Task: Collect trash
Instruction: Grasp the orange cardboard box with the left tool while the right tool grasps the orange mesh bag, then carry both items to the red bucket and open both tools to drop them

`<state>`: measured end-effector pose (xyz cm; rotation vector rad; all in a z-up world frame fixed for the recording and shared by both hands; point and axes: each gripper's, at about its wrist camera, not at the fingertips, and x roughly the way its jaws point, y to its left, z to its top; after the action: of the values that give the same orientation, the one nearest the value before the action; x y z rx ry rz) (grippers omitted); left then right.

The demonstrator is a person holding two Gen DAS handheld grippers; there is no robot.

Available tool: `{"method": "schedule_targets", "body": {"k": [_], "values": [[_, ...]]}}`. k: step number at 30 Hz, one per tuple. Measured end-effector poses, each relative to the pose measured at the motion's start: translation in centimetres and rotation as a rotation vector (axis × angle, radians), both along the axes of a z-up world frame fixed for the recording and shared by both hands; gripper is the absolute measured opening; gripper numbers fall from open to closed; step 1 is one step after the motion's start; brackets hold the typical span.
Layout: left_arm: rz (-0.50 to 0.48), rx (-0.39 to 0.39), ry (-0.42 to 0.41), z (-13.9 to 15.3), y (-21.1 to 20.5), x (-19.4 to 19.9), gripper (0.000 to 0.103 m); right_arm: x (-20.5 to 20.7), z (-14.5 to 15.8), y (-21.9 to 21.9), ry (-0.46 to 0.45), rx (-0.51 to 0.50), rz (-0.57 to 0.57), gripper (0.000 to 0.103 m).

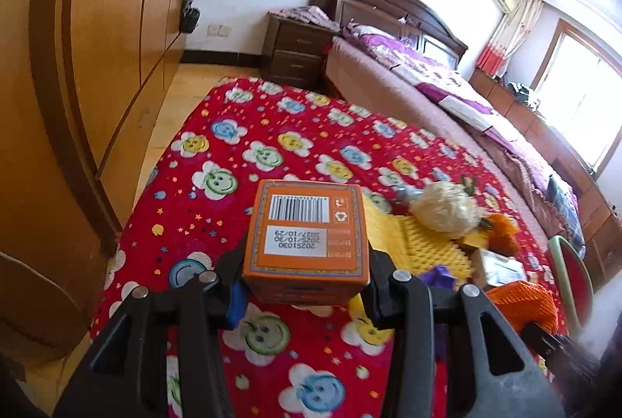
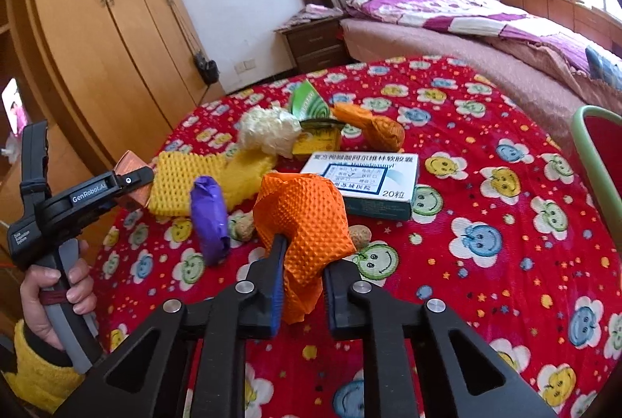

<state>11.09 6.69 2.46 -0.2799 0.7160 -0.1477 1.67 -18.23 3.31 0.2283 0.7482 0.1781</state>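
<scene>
Our left gripper [image 1: 307, 286] clamps its jaws on a rigid orange carton [image 1: 307, 235]; our right gripper [image 2: 301, 286] pinches crumpled, dimpled orange foam netting [image 2: 307, 220], both above the desk's [image 2: 486, 282] red flowered cloth.

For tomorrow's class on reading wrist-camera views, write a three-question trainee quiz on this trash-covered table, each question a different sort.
1. True or false: the left tongs grip a small orange cardboard box.
2. The right tongs hold: A purple wrapper, B orange textured foam net, C peanut.
3. Fill in: the white-and-teal medicine box lies on a red ___ tablecloth.

Key: 1 true; 2 B; 3 smiley-flower.
</scene>
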Motion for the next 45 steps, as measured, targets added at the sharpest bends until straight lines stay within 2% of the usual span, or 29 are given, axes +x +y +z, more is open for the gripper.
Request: {"method": "schedule_targets", "body": {"k": [10,24,35,45], "values": [[-0.06,-0.026,-0.071,3.9,-1.7,-4.1,0.047,-3.6,3.7,-0.5,-0.122,-0.002,0.001,0.013],[-0.193,-0.044,-0.119,7.9,-7.4,-7.8,0.046,-7.1,8.1,-4.2,-0.249,0.013,-0.057,0.013],[-0.33,-0.036,-0.112,9.2,-14.1,-7.4,0.046,-8.4,8.8,-10.4,-0.275,0.03,-0.188,0.013],[-0.469,0.004,-0.075,8.8,-22.7,-5.8,0.046,-8.9,6.9,-16.8,-0.257,0.054,-0.338,0.012]]}}
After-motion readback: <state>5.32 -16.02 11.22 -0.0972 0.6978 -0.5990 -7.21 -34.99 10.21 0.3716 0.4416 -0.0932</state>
